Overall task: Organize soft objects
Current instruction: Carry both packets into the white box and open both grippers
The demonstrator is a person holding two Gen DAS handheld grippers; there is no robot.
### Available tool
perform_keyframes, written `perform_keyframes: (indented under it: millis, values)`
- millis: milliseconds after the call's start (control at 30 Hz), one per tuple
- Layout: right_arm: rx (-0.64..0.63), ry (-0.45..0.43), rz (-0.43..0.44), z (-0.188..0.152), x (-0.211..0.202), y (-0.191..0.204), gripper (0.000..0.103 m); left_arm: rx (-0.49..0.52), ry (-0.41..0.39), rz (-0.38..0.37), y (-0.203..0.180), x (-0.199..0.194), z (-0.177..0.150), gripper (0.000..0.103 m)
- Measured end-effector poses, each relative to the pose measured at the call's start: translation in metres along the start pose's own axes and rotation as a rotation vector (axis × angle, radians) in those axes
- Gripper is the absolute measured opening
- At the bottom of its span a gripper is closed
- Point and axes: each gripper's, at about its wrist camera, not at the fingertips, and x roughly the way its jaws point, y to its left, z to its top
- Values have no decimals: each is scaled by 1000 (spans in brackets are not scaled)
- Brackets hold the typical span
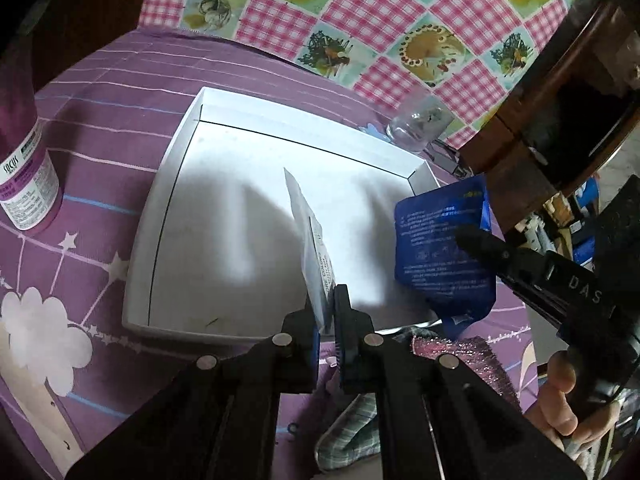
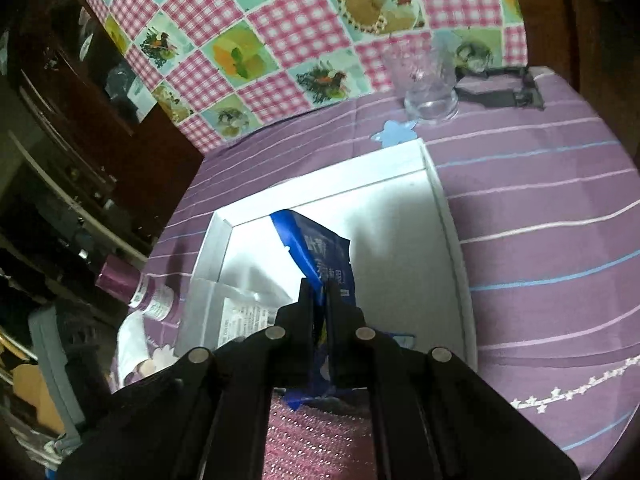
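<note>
Gripping white sachet (image 1: 310, 248) edge-on, left gripper (image 1: 326, 312) clamped over white tray (image 1: 168, 184); print mostly unreadable. Right gripper (image 2: 318, 300) pinching blue pouch (image 2: 320, 256), lower end hidden behind fingers.

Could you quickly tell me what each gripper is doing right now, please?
Left gripper: shut on the white sachet, above the white tray.
Right gripper: shut on the blue sachet, above the same tray.

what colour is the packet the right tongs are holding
Blue packet with pale print, clearest in the left wrist view.
</note>
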Motion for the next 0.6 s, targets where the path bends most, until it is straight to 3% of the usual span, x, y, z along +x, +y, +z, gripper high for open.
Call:
perform_keyframes:
  millis: [133, 200, 300, 333, 433, 500, 533, 567, 600]
  values:
    - [0, -66, -38, 3, -7, 2, 7, -63, -6, -20, 12, 0, 2, 5]
    - [-26, -110, -101, 3, -14, 8, 7, -69, -17, -28, 15, -1, 2, 5]
    - [-109, -167, -189, 3, -23, 25, 7, -104, -4, -139, 17, 1, 2, 5]
    - [-143, -168, -224, 2, -23, 31, 7, -105, 0, -139, 17, 2, 2, 5]
    - [-226, -68, -296, -3, 3, 44, 9, -78, -32, -57, 14, 3, -1, 5]
    - [-225, 17, -255, -9, 26, 42, 21, -82, -44, -22, 14, 1, 0, 9]
    - [-206, 76, -206, -9, 34, 40, 23, -79, -48, -13, 14, -1, 1, 20]
    - [-193, 79, -183, -7, 33, 37, 23, -72, -59, -6, 14, -3, 2, 39]
    - [-170, 49, -157, -7, 27, 34, 27, -58, -85, 6, 13, -8, 3, 51]
